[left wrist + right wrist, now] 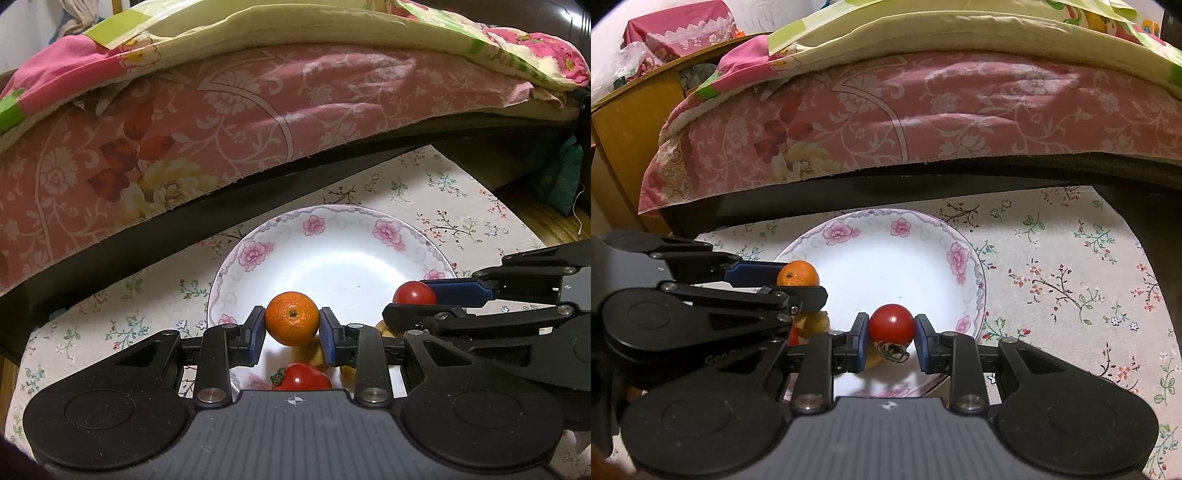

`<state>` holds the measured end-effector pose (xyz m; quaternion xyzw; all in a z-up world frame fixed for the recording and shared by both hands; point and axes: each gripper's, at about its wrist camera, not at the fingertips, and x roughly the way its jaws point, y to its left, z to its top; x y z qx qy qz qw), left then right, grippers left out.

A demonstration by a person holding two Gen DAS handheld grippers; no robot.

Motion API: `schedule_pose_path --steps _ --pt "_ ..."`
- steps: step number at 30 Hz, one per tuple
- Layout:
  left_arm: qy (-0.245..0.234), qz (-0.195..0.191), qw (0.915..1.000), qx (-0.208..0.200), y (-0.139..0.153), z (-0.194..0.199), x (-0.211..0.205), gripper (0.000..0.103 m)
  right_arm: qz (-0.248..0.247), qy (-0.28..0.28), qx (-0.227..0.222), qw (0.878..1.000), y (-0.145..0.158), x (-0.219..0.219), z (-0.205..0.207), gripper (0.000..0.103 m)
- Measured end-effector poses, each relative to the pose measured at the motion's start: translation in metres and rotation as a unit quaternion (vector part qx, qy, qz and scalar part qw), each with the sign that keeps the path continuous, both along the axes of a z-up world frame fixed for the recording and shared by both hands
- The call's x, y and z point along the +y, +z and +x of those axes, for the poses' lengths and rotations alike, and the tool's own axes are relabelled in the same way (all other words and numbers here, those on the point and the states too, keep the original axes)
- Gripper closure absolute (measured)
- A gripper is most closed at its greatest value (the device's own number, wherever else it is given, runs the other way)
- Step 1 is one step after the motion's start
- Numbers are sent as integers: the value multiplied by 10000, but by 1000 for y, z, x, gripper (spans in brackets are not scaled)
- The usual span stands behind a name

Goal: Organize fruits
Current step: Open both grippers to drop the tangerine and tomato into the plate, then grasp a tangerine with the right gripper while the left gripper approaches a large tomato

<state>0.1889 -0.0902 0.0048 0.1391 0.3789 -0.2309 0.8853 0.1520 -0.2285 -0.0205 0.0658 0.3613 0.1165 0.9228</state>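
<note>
White glazed plate with pink flower rim (386, 232) sits on the floral-print cloth of the tabletop (1071, 266), pink bedding (221, 122) behind. Left tongs (292, 328) pinch a round orange mandarin (291, 317) between blue pads, held over the plate's near edge. Right tongs (891, 332) pinch a small glossy red tomato (891, 324), stem end downward, also over the plate.

Already lying in the plate, near side: another red fruit with a green calyx (301, 376) and some yellowish pieces (816, 322), partly hidden, kind unclear.

Judgement: task well under way. Two fruits in hand still to be set down; whether more wait outside the views cannot be told.
</note>
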Motion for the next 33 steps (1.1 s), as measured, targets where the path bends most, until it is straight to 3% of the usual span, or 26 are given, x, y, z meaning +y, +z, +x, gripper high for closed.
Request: schedule_pose_path --steps 5,18,33 --pt "22 12 10000 -64 3 1 1 58 -14 -28 -75 10000 2 -1 -1 78" --pt "53 -28 9998 -179 15 -6 8 56 -32 -142 -256 9996 13 -7 -6 75" --pt "-84 -192 9993 -306 43 -55 27 52 -23 -185 -241 9995 36 -10 -51 74"
